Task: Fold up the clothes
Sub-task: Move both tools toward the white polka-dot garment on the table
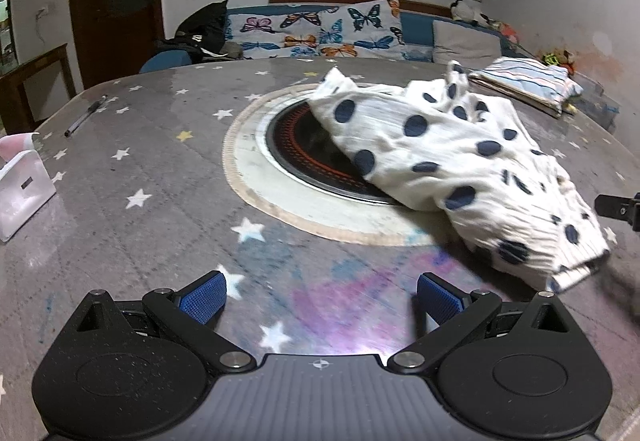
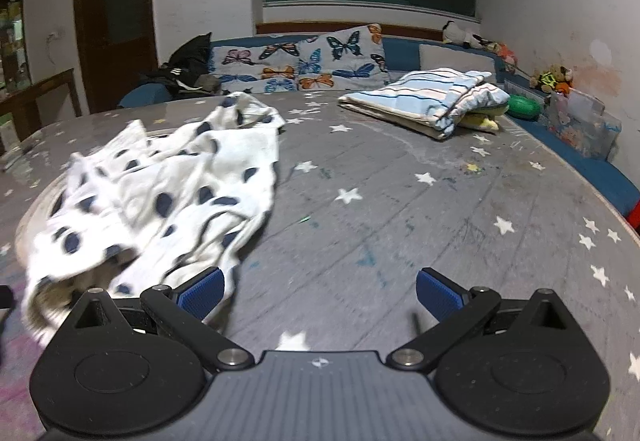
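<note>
- Up close, left gripper spread wide, blue pads parted over bare star-print tabletop, gripping nothing.
- Same story for right gripper: released, wide apart, nothing pinched, though its left pad sits right at the hem of the garment.
- Spotted white garment crumpled in a heap, draped half across the round black burner set in the tabletop's middle, trailing off toward the near right of that burner.
- From the right wrist view, same garment bunched left of centre, one sleeve or leg reaching back toward the far edge.
- Beyond the garment, a folded striped cloth resting flat, well apart from it.
- Left of the burner, a pen near the tabletop's edge and a white holder closer in.
- Behind the tabletop, butterfly cushions along a blue sofa.
</note>
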{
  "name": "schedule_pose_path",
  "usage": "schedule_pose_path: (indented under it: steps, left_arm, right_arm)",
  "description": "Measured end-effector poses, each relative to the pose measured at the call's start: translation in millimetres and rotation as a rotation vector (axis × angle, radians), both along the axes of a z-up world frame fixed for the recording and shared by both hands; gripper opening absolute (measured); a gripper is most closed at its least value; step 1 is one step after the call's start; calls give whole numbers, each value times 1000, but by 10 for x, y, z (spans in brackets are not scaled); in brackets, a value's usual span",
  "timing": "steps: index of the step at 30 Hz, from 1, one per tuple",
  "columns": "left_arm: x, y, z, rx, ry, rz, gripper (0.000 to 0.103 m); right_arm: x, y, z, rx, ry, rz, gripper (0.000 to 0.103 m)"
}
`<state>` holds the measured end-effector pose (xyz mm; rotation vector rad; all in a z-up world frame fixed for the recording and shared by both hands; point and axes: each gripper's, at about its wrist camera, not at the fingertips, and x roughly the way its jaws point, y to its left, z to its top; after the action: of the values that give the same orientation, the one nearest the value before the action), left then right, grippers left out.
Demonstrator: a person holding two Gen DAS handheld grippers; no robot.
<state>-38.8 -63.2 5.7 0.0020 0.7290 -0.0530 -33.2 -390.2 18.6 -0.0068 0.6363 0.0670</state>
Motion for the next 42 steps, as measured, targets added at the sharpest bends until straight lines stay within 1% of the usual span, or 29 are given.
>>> schedule_pose_path:
  steps: [7,16,26,42]
  left_arm:
    - [-95,-138,43,15,-4,-32,103]
    - [-199,-284,83,27,-15,-67,103]
    - [-268,-364,85,44,-13,-86,103]
    - [-300,-414,102,52,-10,-96,103]
  right_arm:
    - [-255,143,27,9,-3,44,103]
    - [-445,203,27,46,0,74,103]
    - [-533,240,-12,60,10,92,103]
    - [-548,360,-20,67,19,125,103]
